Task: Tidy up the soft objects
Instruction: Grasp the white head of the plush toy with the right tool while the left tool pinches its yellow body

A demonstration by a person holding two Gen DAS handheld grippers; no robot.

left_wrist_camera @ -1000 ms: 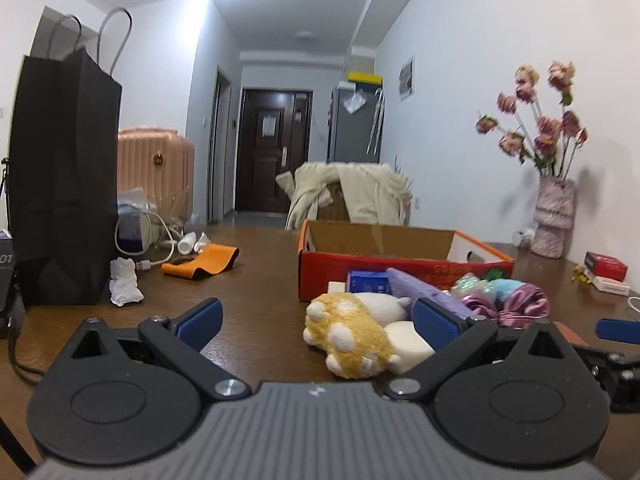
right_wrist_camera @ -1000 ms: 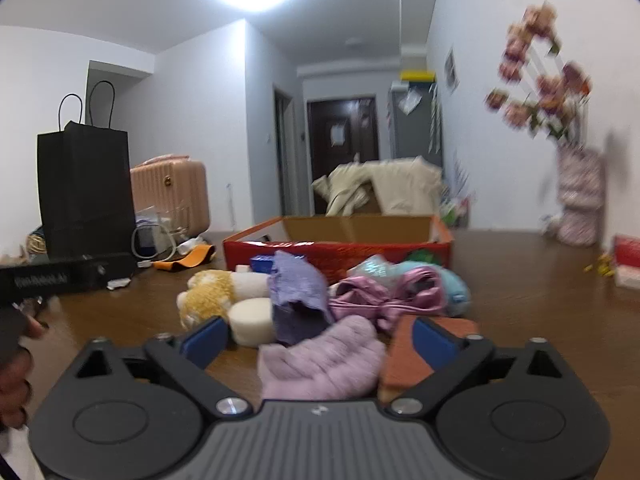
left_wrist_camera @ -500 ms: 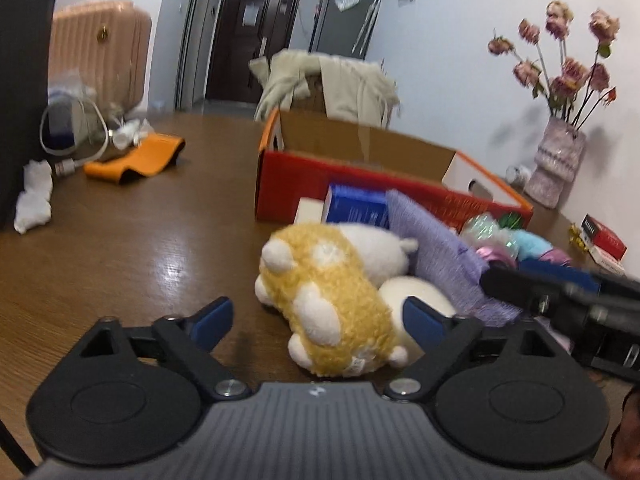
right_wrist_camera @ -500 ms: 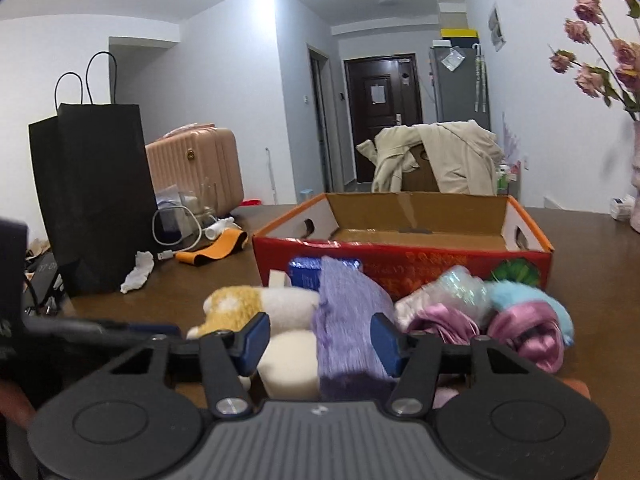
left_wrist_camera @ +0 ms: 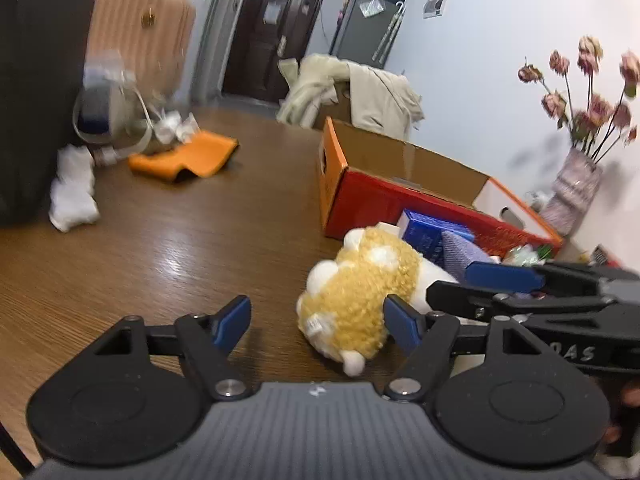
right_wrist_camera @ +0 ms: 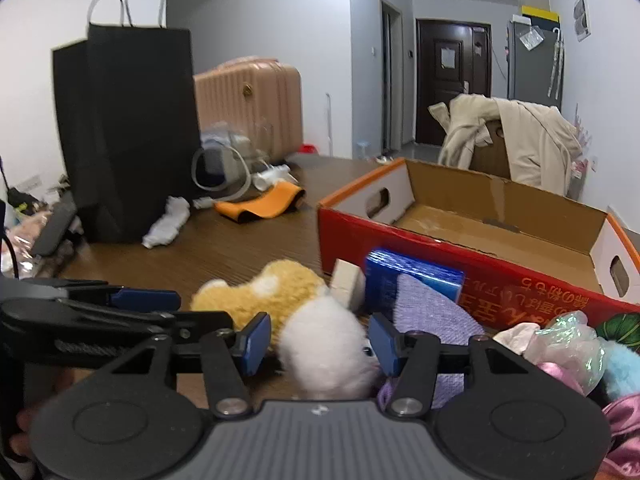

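A yellow and white plush toy (left_wrist_camera: 360,288) lies on the wooden table in front of a red cardboard box (left_wrist_camera: 400,184). It also shows in the right wrist view (right_wrist_camera: 280,300). My left gripper (left_wrist_camera: 318,318) is open, its right finger against the plush's side. My right gripper (right_wrist_camera: 318,338) is open, its jaws on either side of the plush's white end (right_wrist_camera: 328,352). A lilac cloth (right_wrist_camera: 432,312), a blue packet (right_wrist_camera: 412,276) and shiny pink and blue soft items (right_wrist_camera: 568,344) lie beside the box (right_wrist_camera: 480,240), which is empty.
A tall black paper bag (right_wrist_camera: 128,132) stands at the left. An orange cloth (left_wrist_camera: 188,156), a crumpled white tissue (left_wrist_camera: 74,196) and a cabled device (right_wrist_camera: 220,164) lie behind. A flower vase (left_wrist_camera: 576,188) stands at the far right. A pink suitcase (right_wrist_camera: 248,100) is beyond the table.
Both grippers have moved in on the plush toy from either side. The right gripper has shifted left from the lilac cloth to the plush's white end. Both stay open.
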